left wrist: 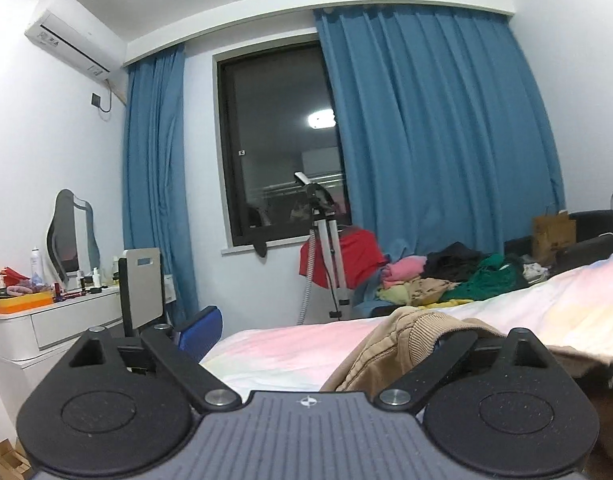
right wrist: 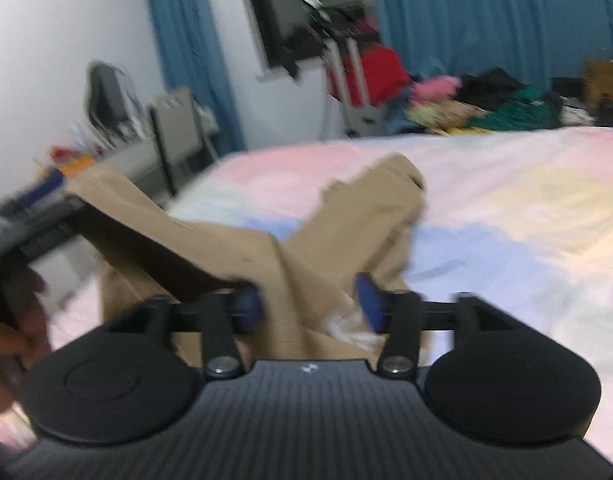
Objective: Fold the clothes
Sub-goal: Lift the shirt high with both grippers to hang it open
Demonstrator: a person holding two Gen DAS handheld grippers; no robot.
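A pastel bedspread (right wrist: 486, 184) covers the bed in front of me; blue curtains (left wrist: 434, 128), a dark window (left wrist: 278, 140) and a heap of clothes (left wrist: 446, 276) stand behind. The tan jacket (right wrist: 346, 216) lies crumpled on the bed. My left gripper (left wrist: 306, 344) gapes wide, empty; my right gripper (right wrist: 308, 304) stands apart over the jacket's hem, blurred.

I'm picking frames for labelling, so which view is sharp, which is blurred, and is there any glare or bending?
Left wrist view: sharp; a ceiling light glares in the dark window, and the fisheye bows the curtain and ceiling line. Right wrist view: motion-blurred throughout, smearing the tan garment, the pastel bedspread and the clothes pile; only the claw's body near the lens stays fairly crisp.
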